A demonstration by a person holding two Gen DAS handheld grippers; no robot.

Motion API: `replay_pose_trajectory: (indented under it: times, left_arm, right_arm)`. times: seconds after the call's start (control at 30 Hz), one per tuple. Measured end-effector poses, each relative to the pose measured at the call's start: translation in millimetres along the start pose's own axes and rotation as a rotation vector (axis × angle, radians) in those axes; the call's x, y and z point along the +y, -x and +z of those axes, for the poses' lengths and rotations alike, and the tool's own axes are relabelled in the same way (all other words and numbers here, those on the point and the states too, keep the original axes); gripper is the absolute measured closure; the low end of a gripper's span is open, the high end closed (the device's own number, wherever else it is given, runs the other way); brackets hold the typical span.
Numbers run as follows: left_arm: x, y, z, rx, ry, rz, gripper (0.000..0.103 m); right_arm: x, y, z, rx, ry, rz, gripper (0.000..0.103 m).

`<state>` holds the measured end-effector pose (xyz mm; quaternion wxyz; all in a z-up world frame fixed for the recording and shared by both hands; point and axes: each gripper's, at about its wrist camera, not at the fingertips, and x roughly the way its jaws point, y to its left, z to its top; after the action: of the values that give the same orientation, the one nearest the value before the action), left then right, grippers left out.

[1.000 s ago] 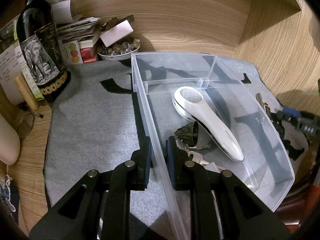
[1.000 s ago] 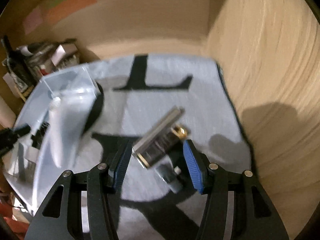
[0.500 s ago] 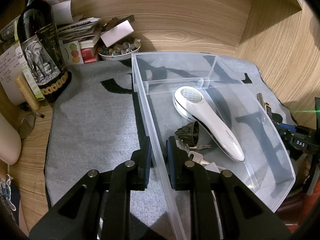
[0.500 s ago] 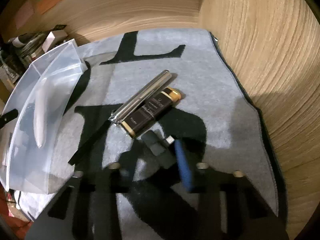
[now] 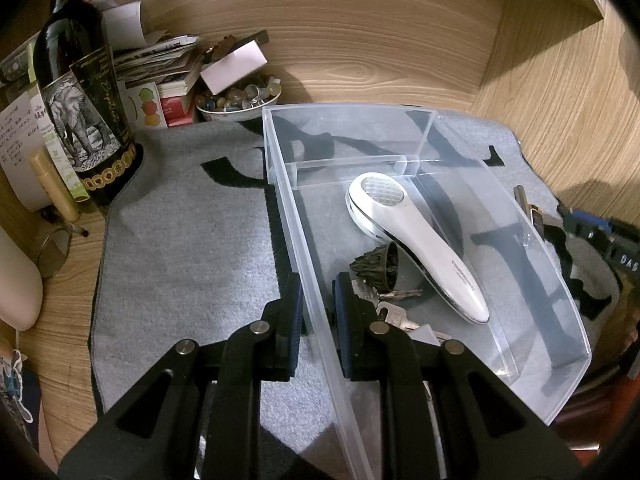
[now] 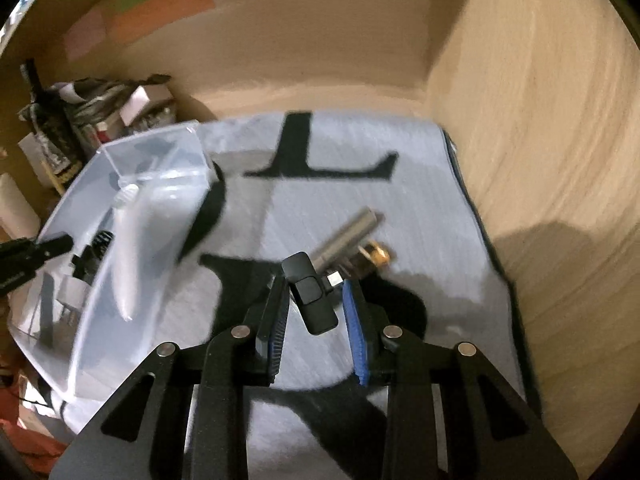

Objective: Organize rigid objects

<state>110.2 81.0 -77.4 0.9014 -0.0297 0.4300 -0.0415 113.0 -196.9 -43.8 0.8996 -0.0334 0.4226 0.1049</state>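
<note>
My left gripper [image 5: 316,292] is shut on the left wall of a clear plastic bin [image 5: 560,288], one finger inside and one outside. In the bin lie a white handheld device [image 5: 420,240], a dark cone-shaped piece [image 5: 376,260] and keys [image 5: 396,316]. My right gripper [image 6: 314,304] is shut on a small black USB stick [image 6: 310,292] and holds it above the grey mat. A silver metal tube [image 6: 346,236] and a black-and-gold lighter [image 6: 374,256] lie on the mat just beyond it. The bin [image 6: 120,152] shows at the left of the right wrist view.
A grey mat [image 5: 188,240] with black letters covers the wooden desk. At the back left stand a dark wine bottle [image 5: 80,100], stacked papers and boxes [image 5: 168,68] and a bowl of beads [image 5: 240,100]. Wooden walls close the back and right [image 6: 540,160].
My right gripper dropped onto the USB stick, shut on it and lifted it off the mat. The left gripper and the bin have not moved.
</note>
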Motion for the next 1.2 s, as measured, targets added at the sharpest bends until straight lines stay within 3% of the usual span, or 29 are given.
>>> replay_pose_trajectory:
  times: [0.37, 0.63, 0.83, 1.2]
  left_arm:
    - [0.0, 0.1, 0.0, 0.001, 0.001, -0.001, 0.087]
    - [1.1, -0.2, 0.8, 0.001, 0.007, -0.008, 0.087]
    - [0.8, -0.1, 0.9, 0.001, 0.008, -0.009, 0.087]
    - [0.8, -0.8, 1.3, -0.001, 0.015, -0.016, 0.087]
  right_arm:
    - [58.9, 19.8, 42.7, -0.132, 0.155, 0.102, 0.078]
    - [105.3, 18.1, 57.7, -0.162, 0.259, 0.198, 0.078]
    - [133.9, 3.3, 60.0, -0.131, 0.331, 0.246, 0.078]
    - [158.0, -28.6, 42.9, 0.023, 0.404, 0.302, 0.078]
